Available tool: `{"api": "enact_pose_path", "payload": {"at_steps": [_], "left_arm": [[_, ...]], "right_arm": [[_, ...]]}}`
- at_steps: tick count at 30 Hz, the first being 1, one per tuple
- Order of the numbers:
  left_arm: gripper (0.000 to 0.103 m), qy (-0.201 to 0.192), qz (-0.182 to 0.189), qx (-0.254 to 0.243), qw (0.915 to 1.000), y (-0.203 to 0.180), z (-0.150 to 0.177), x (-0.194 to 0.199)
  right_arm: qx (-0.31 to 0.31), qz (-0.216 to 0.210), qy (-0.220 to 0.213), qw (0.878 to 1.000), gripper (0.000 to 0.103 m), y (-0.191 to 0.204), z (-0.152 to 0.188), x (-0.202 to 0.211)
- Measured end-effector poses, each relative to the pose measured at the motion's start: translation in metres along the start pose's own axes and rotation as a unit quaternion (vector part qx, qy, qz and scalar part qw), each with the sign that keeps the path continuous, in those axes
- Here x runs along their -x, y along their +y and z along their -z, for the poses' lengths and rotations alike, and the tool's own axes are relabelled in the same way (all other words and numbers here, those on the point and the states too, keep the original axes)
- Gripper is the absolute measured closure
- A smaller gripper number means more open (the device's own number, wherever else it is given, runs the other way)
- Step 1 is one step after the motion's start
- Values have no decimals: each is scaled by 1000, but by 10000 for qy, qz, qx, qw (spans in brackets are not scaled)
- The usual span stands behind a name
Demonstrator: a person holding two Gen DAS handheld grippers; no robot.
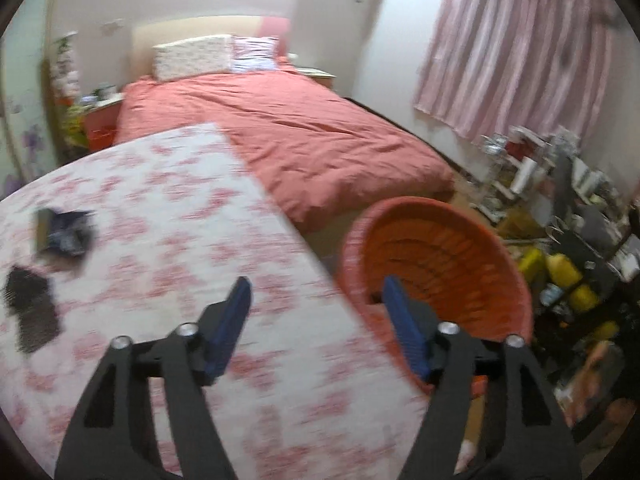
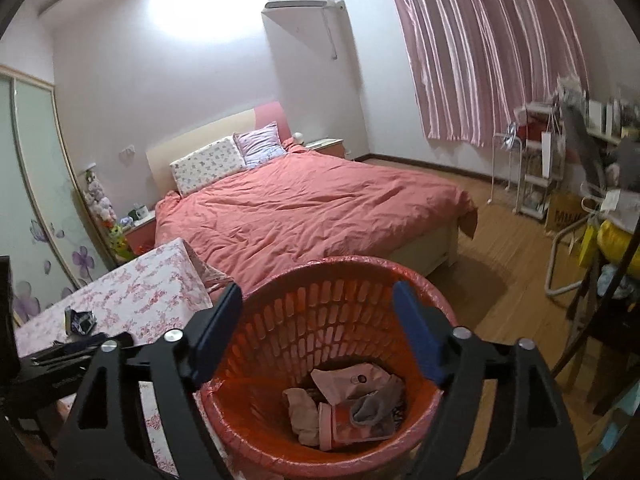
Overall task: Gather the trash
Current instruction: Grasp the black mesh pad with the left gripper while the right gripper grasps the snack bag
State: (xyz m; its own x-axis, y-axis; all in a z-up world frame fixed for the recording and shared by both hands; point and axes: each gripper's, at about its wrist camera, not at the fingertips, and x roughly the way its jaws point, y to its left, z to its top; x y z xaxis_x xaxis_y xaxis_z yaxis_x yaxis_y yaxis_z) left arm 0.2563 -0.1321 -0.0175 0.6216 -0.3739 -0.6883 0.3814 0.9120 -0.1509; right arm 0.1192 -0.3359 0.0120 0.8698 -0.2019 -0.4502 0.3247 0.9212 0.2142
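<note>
An orange slatted waste basket (image 2: 332, 320) stands on the floor by the table; several wrappers and cloth scraps (image 2: 348, 404) lie in its bottom. My right gripper (image 2: 318, 312) is open and empty, right above the basket's mouth. My left gripper (image 1: 316, 292) is open and empty over the table's right edge, with the basket (image 1: 440, 264) just to its right. On the floral tablecloth (image 1: 168, 240), a dark blue wrapper (image 1: 66, 232) and a black mesh-like scrap (image 1: 32, 312) lie at the far left. The blue wrapper also shows in the right wrist view (image 2: 80, 320).
A bed with a red duvet (image 2: 312, 208) lies beyond the table. Cluttered shelves, bags and a chair (image 2: 592, 208) fill the right side. A wardrobe with flower panels (image 2: 36, 200) stands at the left. Bare wooden floor (image 2: 500, 264) lies right of the basket.
</note>
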Motion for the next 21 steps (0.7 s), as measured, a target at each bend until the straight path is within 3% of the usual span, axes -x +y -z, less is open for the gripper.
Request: {"api": "enact_pose_path", "payload": {"at_steps": [4,14,21], "left_arm": [[17,-96,-495,252,9984,42,8,19],[15,-225,-1800,812,9800,171,20,54],[15,-96,-2093,1390,9679,241,21,47]], "right_arm": [[176,-63,52,9998,15,12,2,1],[391,-631,301,9968,9,60,18,8],[601,-982,493,9921,9,97,25,7]]}}
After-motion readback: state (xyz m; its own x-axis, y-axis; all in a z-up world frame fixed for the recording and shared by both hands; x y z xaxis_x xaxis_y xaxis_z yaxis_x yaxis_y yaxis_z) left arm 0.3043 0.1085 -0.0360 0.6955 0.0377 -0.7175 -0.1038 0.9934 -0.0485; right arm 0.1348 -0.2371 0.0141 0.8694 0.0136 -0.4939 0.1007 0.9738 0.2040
